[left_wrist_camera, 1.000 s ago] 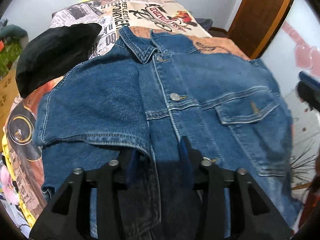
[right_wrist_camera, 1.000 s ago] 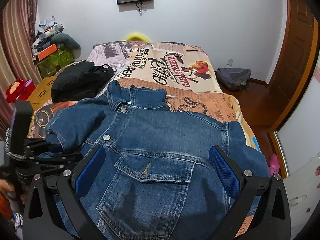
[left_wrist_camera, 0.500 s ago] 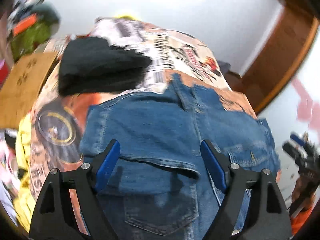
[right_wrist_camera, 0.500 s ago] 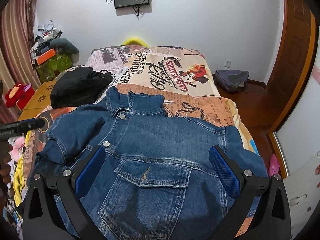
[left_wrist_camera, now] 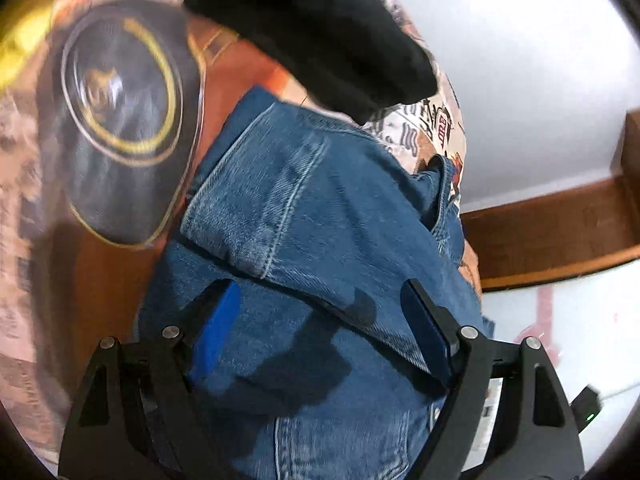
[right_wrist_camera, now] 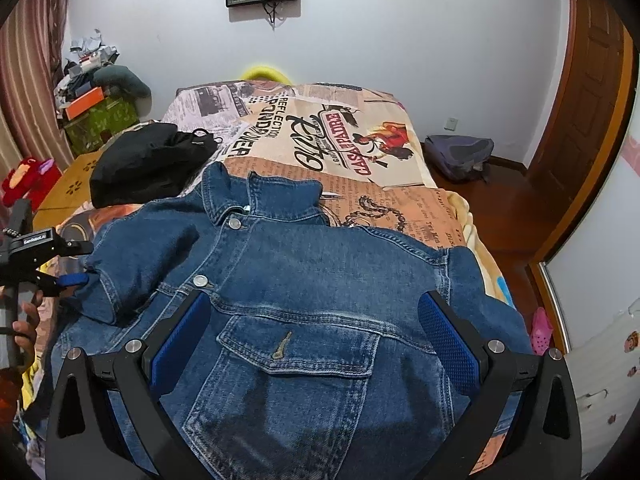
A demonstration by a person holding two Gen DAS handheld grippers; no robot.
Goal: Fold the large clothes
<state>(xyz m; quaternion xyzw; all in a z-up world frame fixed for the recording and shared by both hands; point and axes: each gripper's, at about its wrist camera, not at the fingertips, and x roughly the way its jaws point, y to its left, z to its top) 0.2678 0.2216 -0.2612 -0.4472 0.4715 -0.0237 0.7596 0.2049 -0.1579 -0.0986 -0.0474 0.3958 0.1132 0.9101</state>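
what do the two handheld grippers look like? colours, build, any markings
Both match: the left gripper and right gripper have matte black angular fingers with triangular cut-outs and silver pivot screws. Blue pads line the inner faces, with a fine dimpled texture. Seen from the right wrist view, the left gripper's black body bears a small white printed label, too small to read. A bare hand grips its handle.
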